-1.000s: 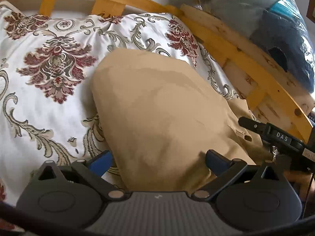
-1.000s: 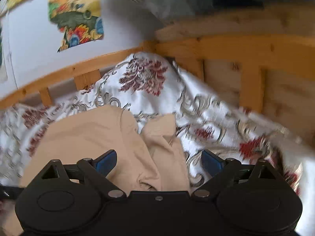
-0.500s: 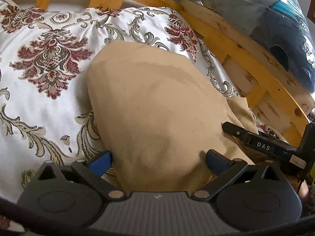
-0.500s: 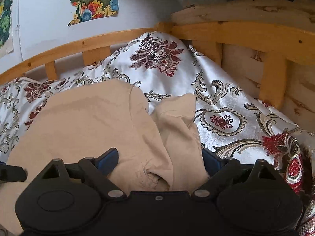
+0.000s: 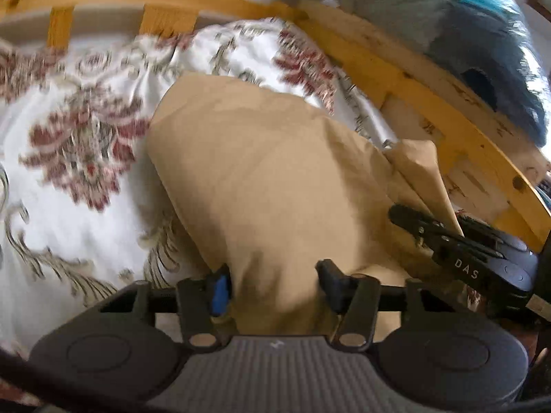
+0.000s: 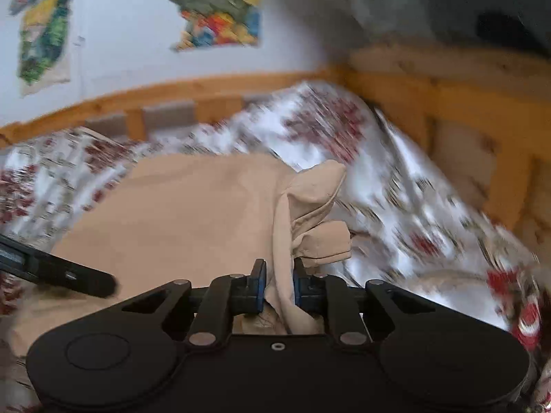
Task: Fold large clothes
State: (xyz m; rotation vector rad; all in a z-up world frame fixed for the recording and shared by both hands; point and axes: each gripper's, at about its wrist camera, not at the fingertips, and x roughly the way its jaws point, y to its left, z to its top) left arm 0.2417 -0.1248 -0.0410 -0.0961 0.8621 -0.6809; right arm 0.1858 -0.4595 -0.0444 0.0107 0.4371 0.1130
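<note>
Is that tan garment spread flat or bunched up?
Bunched at the near edge: the garment gathers into folds between both tools; its far part lies flat.

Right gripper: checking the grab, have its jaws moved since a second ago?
Yes. The right gripper jaws are closing inward on the tan garment.

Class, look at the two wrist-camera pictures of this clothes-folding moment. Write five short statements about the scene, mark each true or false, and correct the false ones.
1. The tan garment lies on a floral bedspread. True.
2. The right gripper has tan cloth between its closing fingers. True.
3. The bed frame is black metal. False: it is yellowish wood.
4. The left gripper has nothing between its fingers. False: tan cloth sits between them as they close.
5. The wall behind the bed is bare. False: colourful pictures hang on it.
</note>
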